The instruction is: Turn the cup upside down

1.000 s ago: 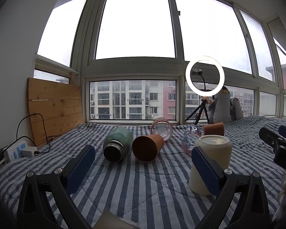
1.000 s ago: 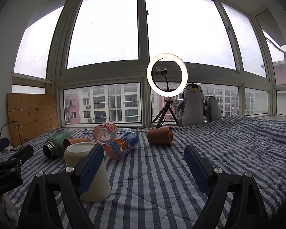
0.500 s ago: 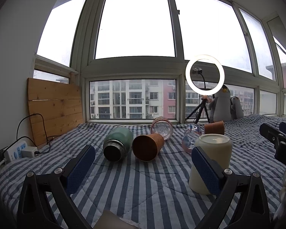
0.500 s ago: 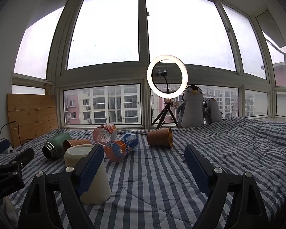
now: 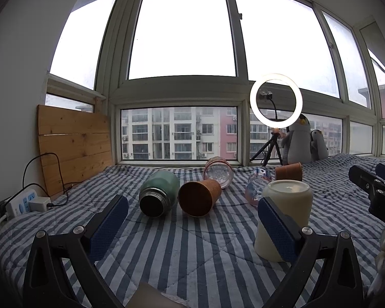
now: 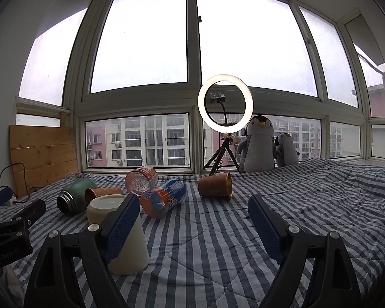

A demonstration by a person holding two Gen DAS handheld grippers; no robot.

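The tall cream plastic cup (image 6: 116, 228) stands axis-vertical, closed end up, on the striped bed near its front edge, between my left tongs (image 5: 192, 227) and right tongs (image 6: 192, 227), both apart and empty.

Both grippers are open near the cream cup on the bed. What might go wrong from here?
1. The cream cup stands on a soft quilt, wider end down. A nudge from the right gripper or left gripper may tip it.
2. The soda bottle lies just behind it and might roll if bumped.
3. Both grippers flank the cup closely, so they may clash.
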